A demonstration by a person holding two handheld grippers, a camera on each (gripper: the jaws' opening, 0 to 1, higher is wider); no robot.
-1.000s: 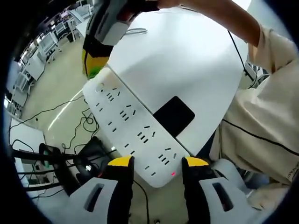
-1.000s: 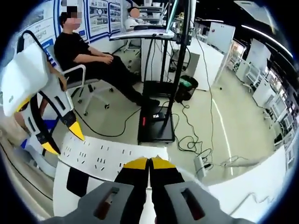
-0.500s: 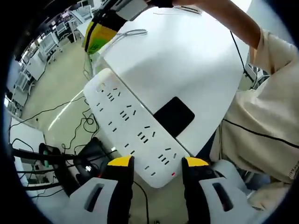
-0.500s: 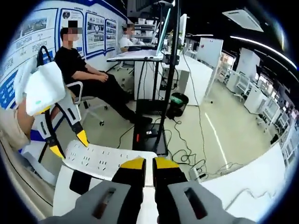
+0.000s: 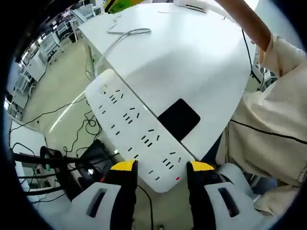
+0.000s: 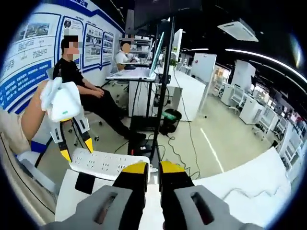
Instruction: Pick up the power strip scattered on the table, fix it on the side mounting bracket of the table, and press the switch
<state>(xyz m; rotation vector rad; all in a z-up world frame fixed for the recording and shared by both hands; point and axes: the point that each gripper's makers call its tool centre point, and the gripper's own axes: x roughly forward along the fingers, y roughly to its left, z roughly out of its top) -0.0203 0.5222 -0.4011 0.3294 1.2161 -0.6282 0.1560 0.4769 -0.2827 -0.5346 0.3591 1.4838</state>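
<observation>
the white table [image 5: 192, 62] is the biggest thing; in the left gripper view it spreads out ahead of the left gripper [image 5: 160, 166], and in the right gripper view its top lies under the right gripper [image 6: 153, 167]; the long white power strip [image 5: 134, 127] sits along the table's edge, over the black bracket [image 5: 178, 118] on the table side; its near end with a small red light lies between the left gripper's two yellow tips, which stand wide on either side of it, close by, but i cannot tell if they touch it; the strip has rows of plug holes, and no writing on it can be read; a thin grey cable [image 5: 127, 32] lies on the table far ahead of the left gripper; the person's pale sleeve [image 5: 268, 134] is off to its right; black wires [image 5: 81, 127] lie on the floor to its left; in the right gripper view the right gripper's tips are narrow with a thin gap and hold nothing; the strip [image 6: 108, 161] lies just left of them; blue wall posters [image 6: 29, 57] far off to the left have writing too small to read; a seated person [image 6: 86, 93] is under them
</observation>
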